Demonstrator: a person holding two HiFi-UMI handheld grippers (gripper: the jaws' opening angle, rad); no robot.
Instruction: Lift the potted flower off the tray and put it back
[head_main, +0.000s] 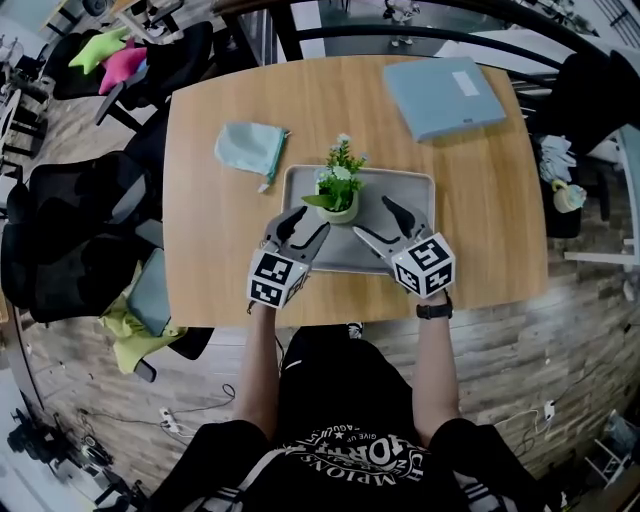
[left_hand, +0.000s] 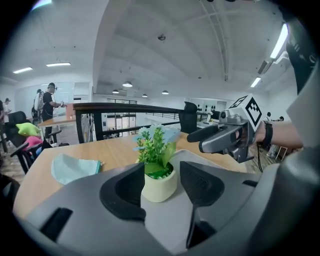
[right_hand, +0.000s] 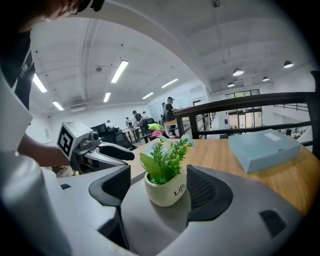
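Note:
A small cream pot with a green plant and pale flowers, the potted flower (head_main: 339, 192), stands upright at the back of a grey tray (head_main: 405, 190). My left gripper (head_main: 304, 226) is over the tray's front left and points at the pot with its jaws open. My right gripper (head_main: 371, 217) comes in from the front right, also open. In the left gripper view the pot (left_hand: 159, 186) sits just beyond the gap between the fingertips (left_hand: 131, 187), untouched. The right gripper view shows the pot (right_hand: 167, 191) likewise ahead of the open pads (right_hand: 206, 189).
A teal cloth (head_main: 250, 147) lies on the wooden table (head_main: 480, 200) left of the tray. A light-blue flat box (head_main: 443, 95) is at the back right. Black chairs (head_main: 80, 230) crowd the table's left side, and a dark railing runs behind it.

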